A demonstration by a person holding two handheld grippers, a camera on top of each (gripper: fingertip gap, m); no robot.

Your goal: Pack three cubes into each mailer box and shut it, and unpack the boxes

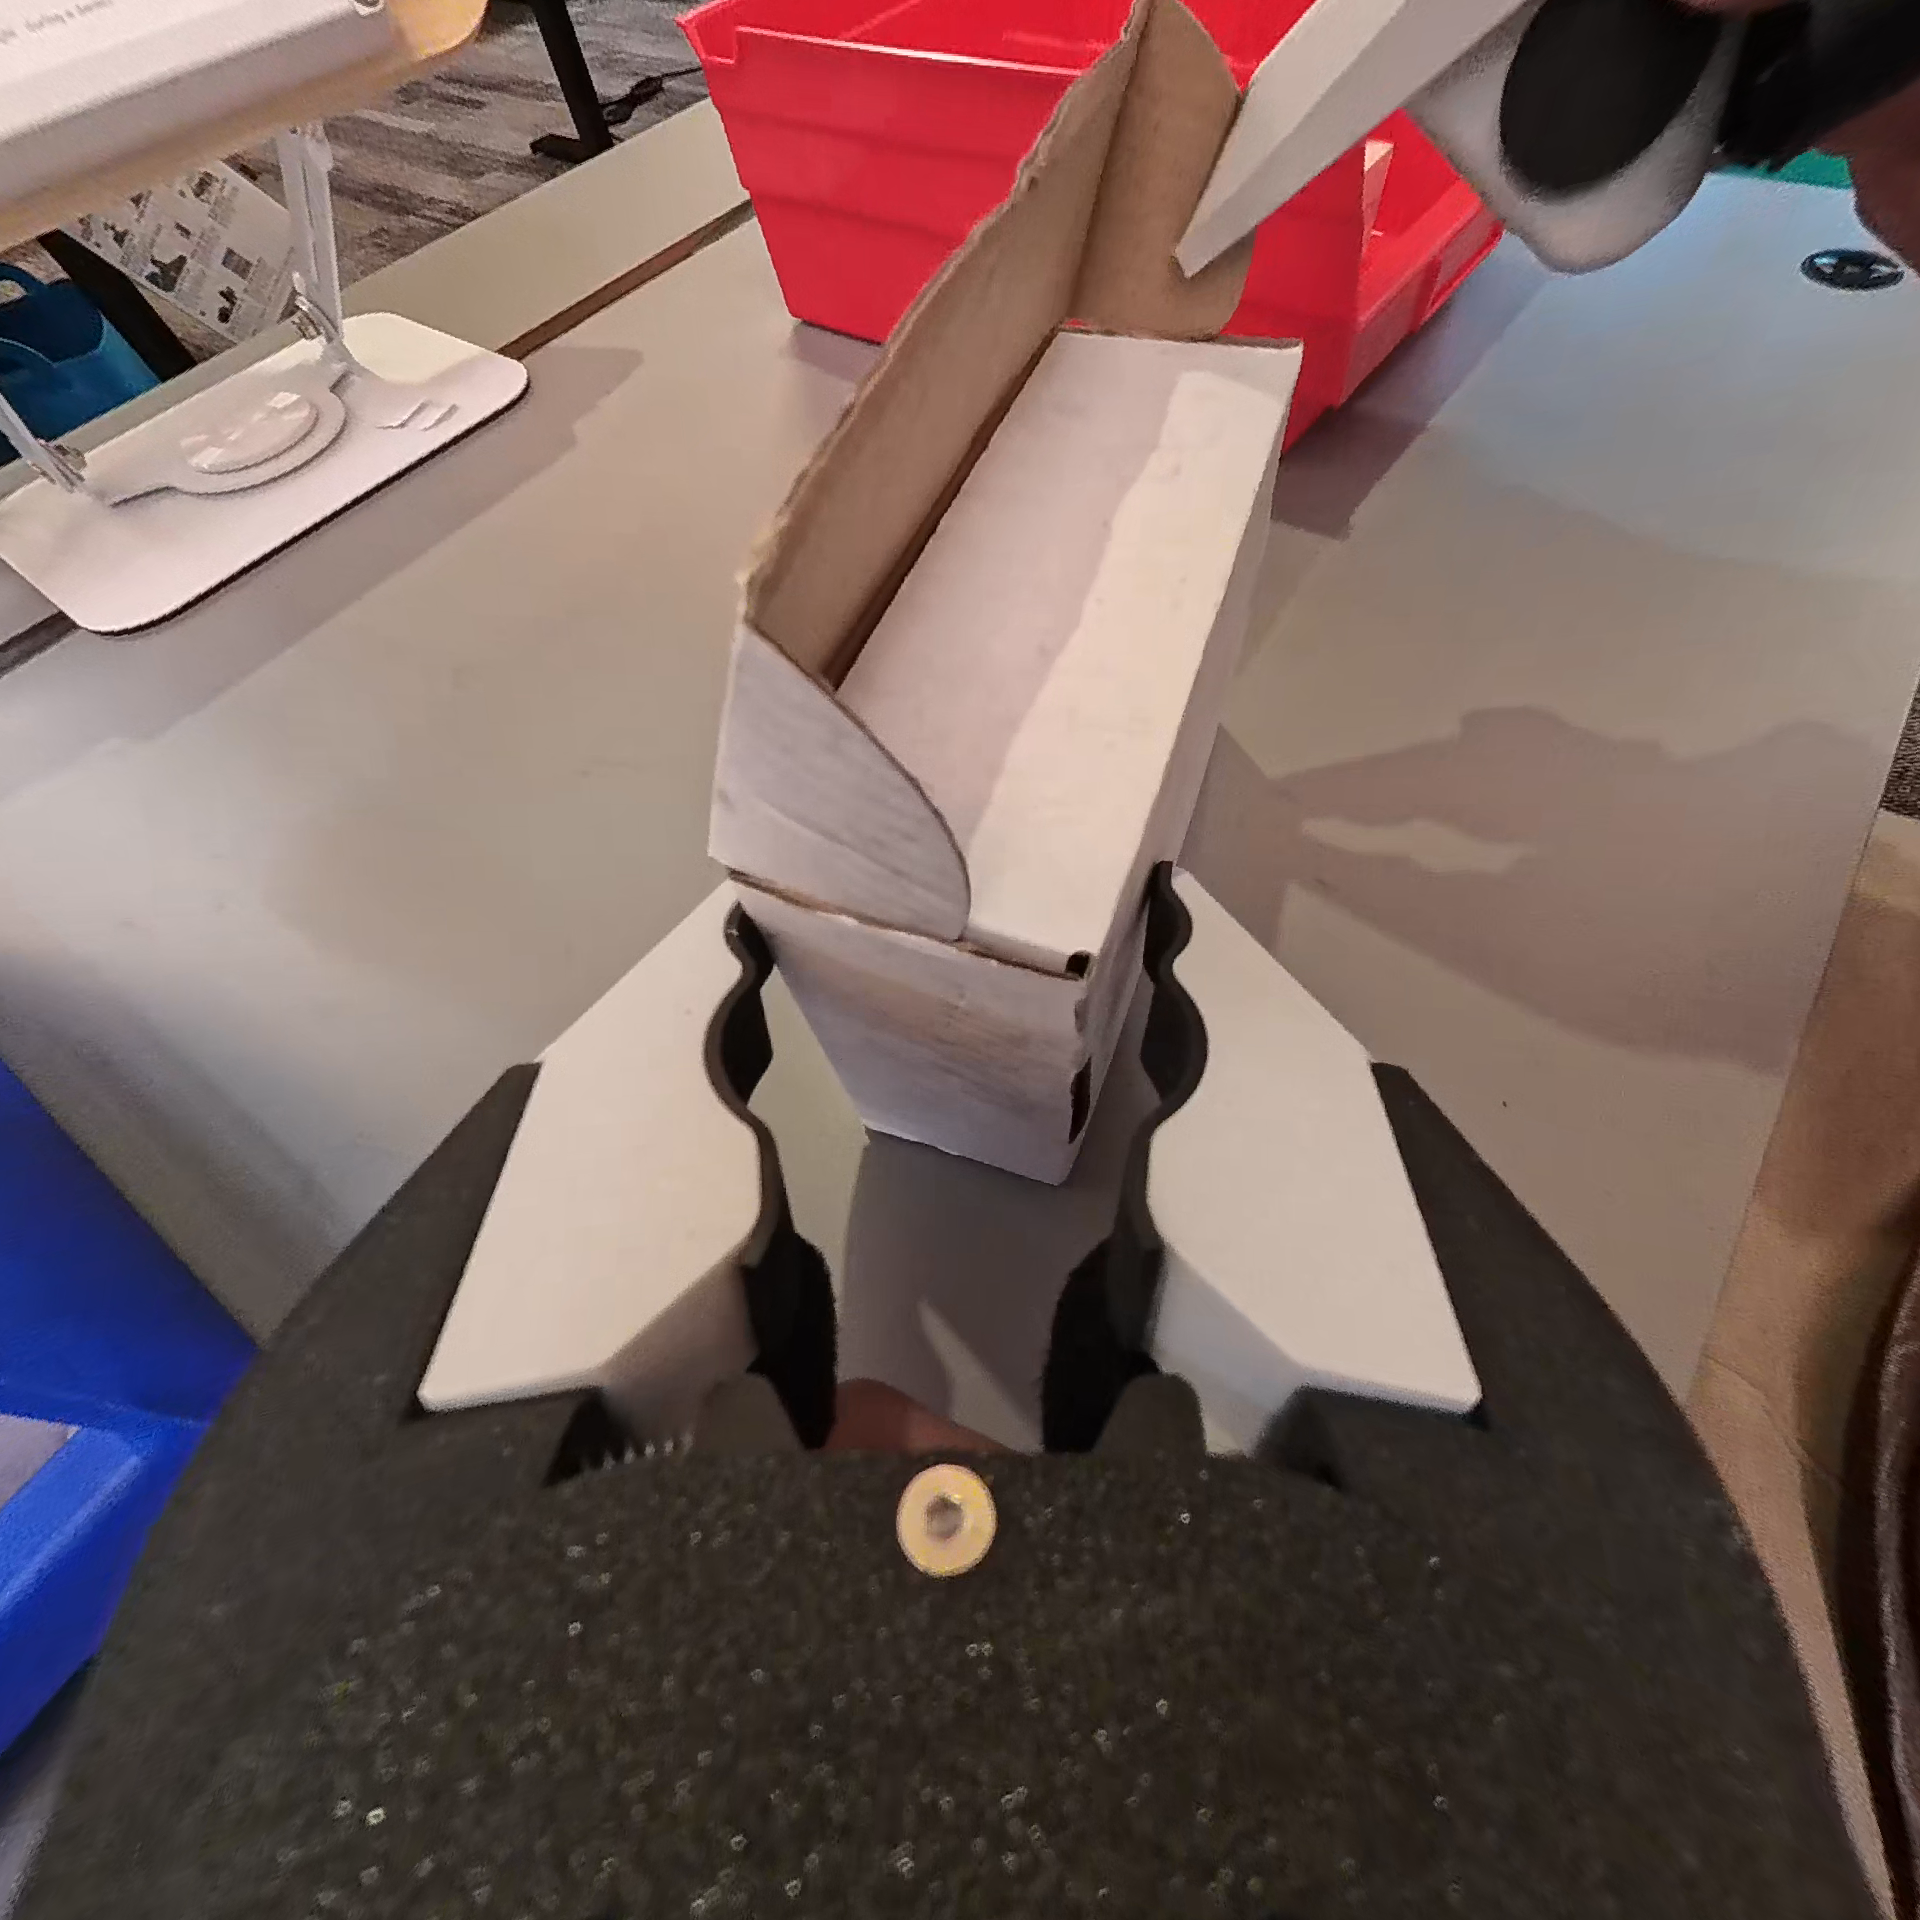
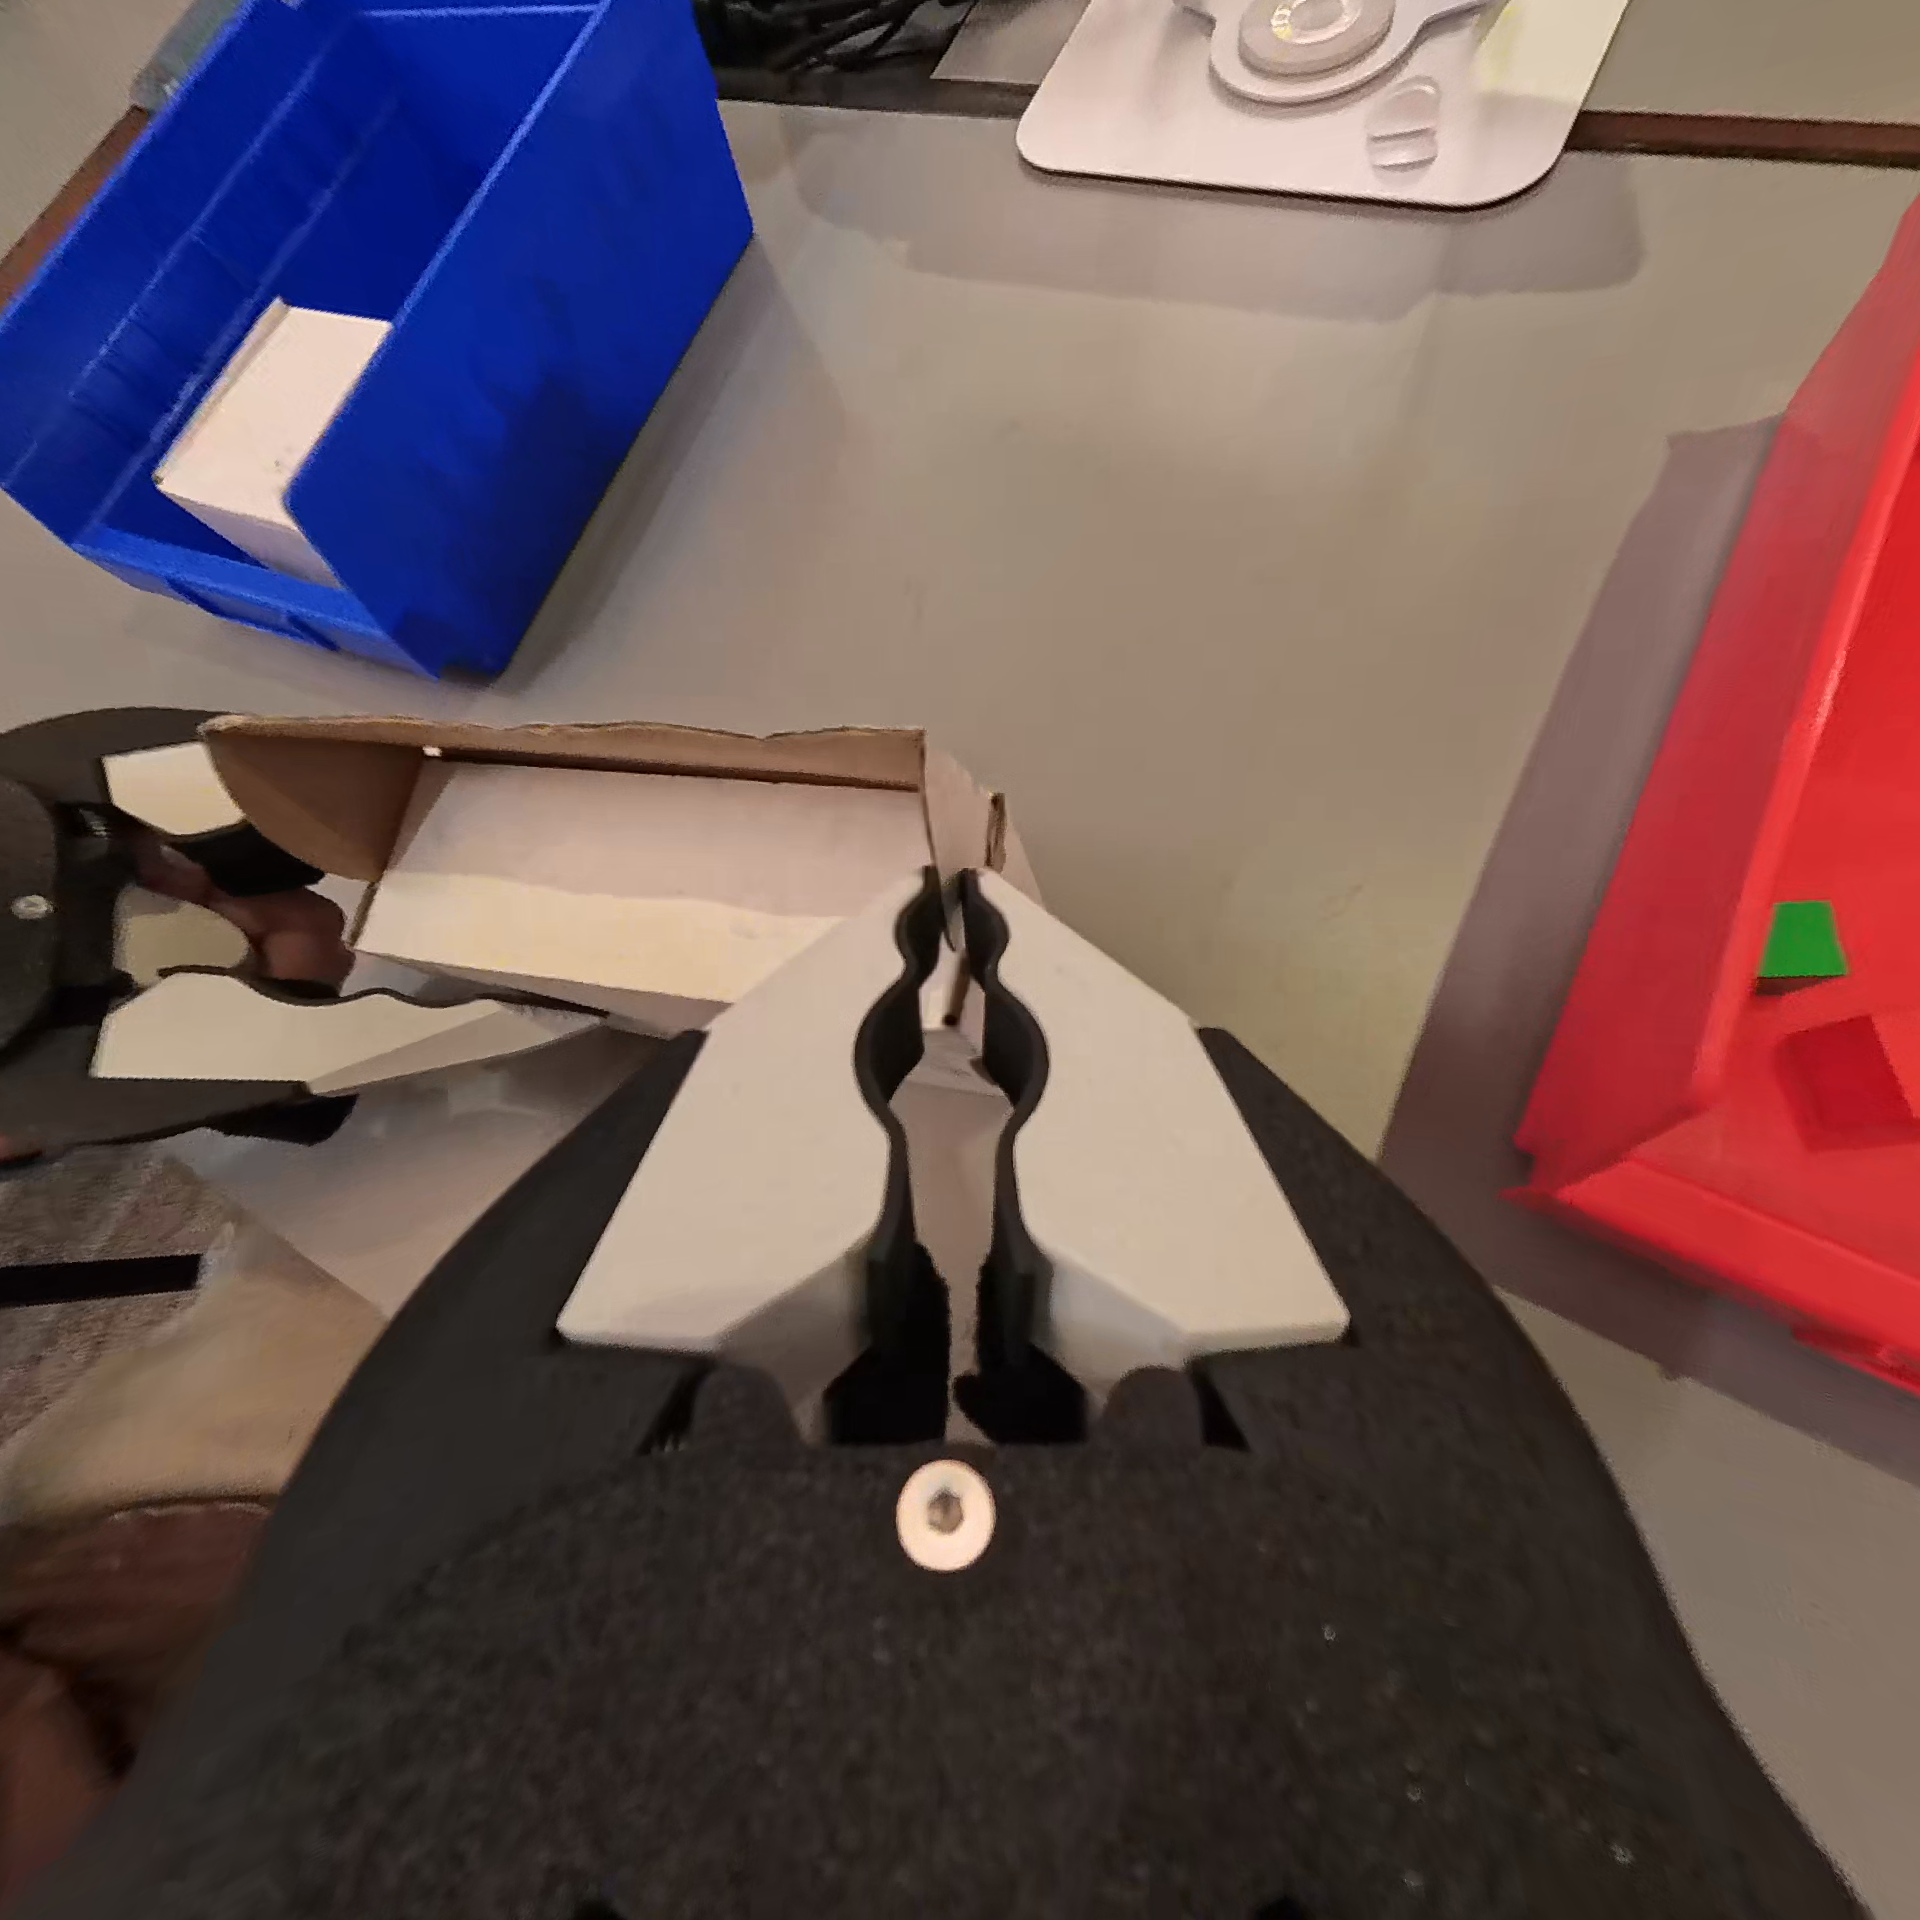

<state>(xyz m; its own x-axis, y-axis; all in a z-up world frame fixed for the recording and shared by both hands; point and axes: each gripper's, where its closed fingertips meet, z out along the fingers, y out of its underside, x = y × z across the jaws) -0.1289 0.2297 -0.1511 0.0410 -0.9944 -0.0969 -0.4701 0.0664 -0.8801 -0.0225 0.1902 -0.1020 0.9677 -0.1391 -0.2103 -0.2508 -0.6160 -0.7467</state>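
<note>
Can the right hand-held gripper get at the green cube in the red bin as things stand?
Probably not yet: the right hand-held gripper is shut on the mailer box flap. The green cube lies uncovered in the red bin, so it could reach once it lets go.

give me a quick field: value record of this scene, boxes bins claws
mailer box: white, lid open, no cubes visible inside
left claw: shut on the near end of the box
right claw: shut on the lid flap at the far end
blue bin: holds another white box
red bin: holds a green cube and a red cube
table: grey
</note>
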